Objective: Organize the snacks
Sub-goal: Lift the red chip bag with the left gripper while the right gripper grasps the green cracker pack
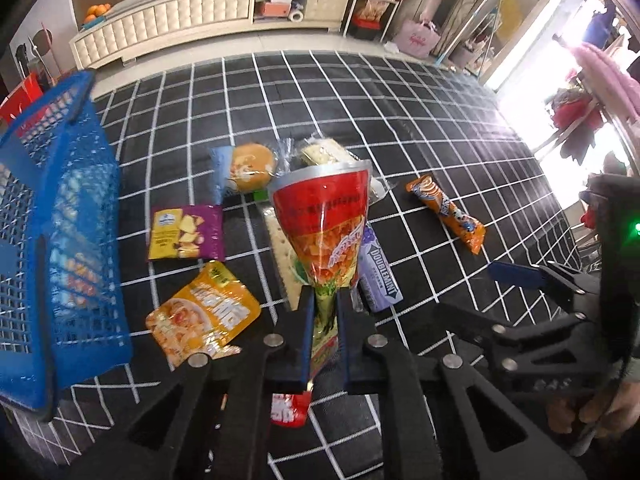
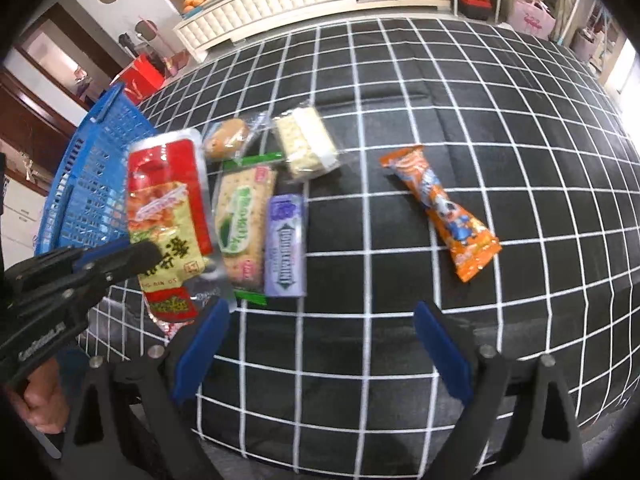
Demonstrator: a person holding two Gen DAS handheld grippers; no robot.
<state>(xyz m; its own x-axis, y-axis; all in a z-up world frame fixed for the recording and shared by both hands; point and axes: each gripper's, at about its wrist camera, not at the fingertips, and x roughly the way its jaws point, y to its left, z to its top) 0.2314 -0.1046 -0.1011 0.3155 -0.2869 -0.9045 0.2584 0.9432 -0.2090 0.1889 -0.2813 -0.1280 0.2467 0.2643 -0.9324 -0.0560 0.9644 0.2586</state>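
Left wrist view: my left gripper [image 1: 323, 312] is pinching the red snack bag [image 1: 326, 232] by its lower, narrow end, fingers pressed onto the foil from both sides.
Bag axis: long axis runs away from my camera, wide silver-edged top pointing forward and up, above the checked cloth [image 1: 440, 128].
Bag look: red upper half, orange food picture in the middle, green and yellow print near the pinch, glossy and creased.
Beneath it: a cracker pack [image 1: 282, 256] and a purple Doublemint gum pack [image 1: 378, 272] lie on the cloth, partly hidden by the bag.
Left side: blue basket [image 1: 68, 240] stands at the cloth's left edge, with a purple-and-yellow pouch [image 1: 186, 234] and a yellow pouch [image 1: 202, 314] lying near it.
Further back: a wrapped bun [image 1: 250, 166] and a wrapped sandwich biscuit [image 1: 324, 152].
Right side: an orange wrapper [image 1: 448, 214] lies apart, long axis slanting toward the lower right; my right gripper [image 1: 520, 276] shows at the frame edge.

Right wrist view: my right gripper [image 2: 320, 344] is spread wide over bare cloth, nothing between the blue pads [image 2: 202, 350].
Bag position: the red bag [image 2: 168, 208] hangs beside the basket [image 2: 92, 184], red end pointing away, held low down by the left gripper [image 2: 140, 258].
Bag look here: blurred, yellow-green panel with dark characters.
Neighbours: cracker pack [image 2: 244, 224], gum [image 2: 285, 246], bun [image 2: 226, 138], biscuit [image 2: 308, 142], and orange wrapper [image 2: 444, 212] well apart to the right.
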